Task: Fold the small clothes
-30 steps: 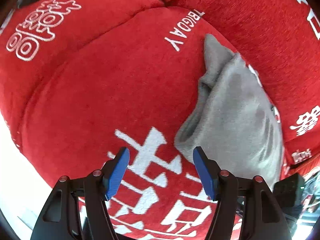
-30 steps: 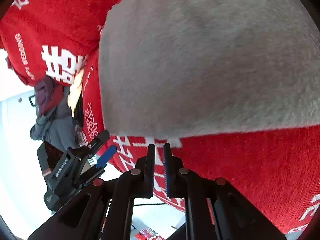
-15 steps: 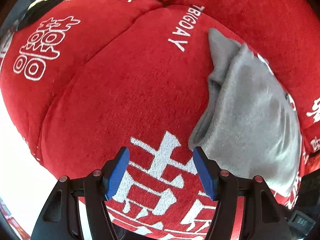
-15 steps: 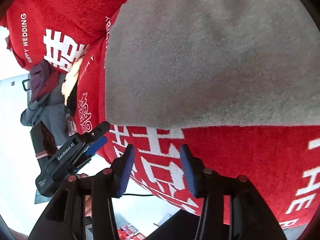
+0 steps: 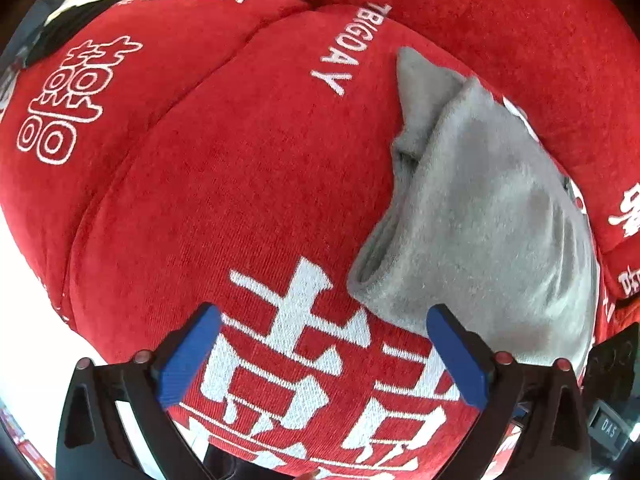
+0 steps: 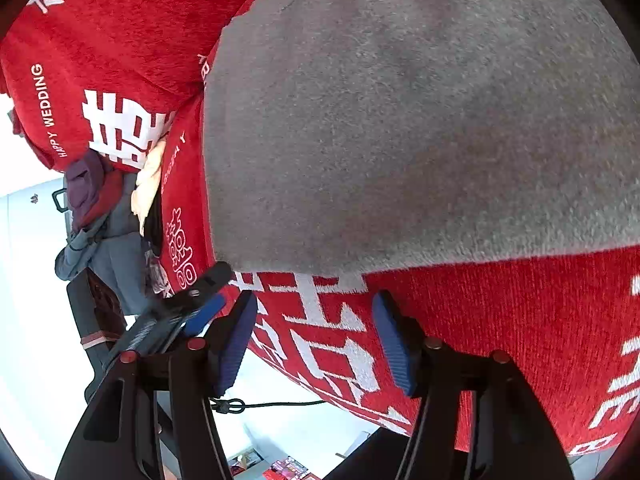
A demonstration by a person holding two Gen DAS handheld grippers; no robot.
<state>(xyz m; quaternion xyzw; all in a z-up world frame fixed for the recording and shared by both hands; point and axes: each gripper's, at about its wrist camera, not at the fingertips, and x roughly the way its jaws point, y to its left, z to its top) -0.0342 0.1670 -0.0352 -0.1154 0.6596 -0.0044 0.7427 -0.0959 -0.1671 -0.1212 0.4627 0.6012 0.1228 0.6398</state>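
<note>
A folded grey garment (image 5: pixel 480 216) lies on a red cushion (image 5: pixel 224 184) with white characters. In the left wrist view it sits to the right, its near corner just ahead of my right fingertip. My left gripper (image 5: pixel 320 324) is open and empty above the cushion's front edge. In the right wrist view the grey garment (image 6: pixel 400 120) fills the upper frame. My right gripper (image 6: pixel 316 312) is open and empty just short of the garment's near edge. The left gripper (image 6: pixel 200 304) also shows at the left of the right wrist view.
Red cushions (image 5: pixel 500 12) with white lettering rise behind the seat. A pile of clothes (image 6: pixel 96 208) in purple, red, grey and cream lies at the sofa's far end. White floor (image 6: pixel 32 320) lies below the seat edge, with a cable (image 6: pixel 272 403) on it.
My right gripper has opened from shut and drawn back slightly from the grey garment. My left gripper stayed open and pulled back, so more of the cushion shows.
</note>
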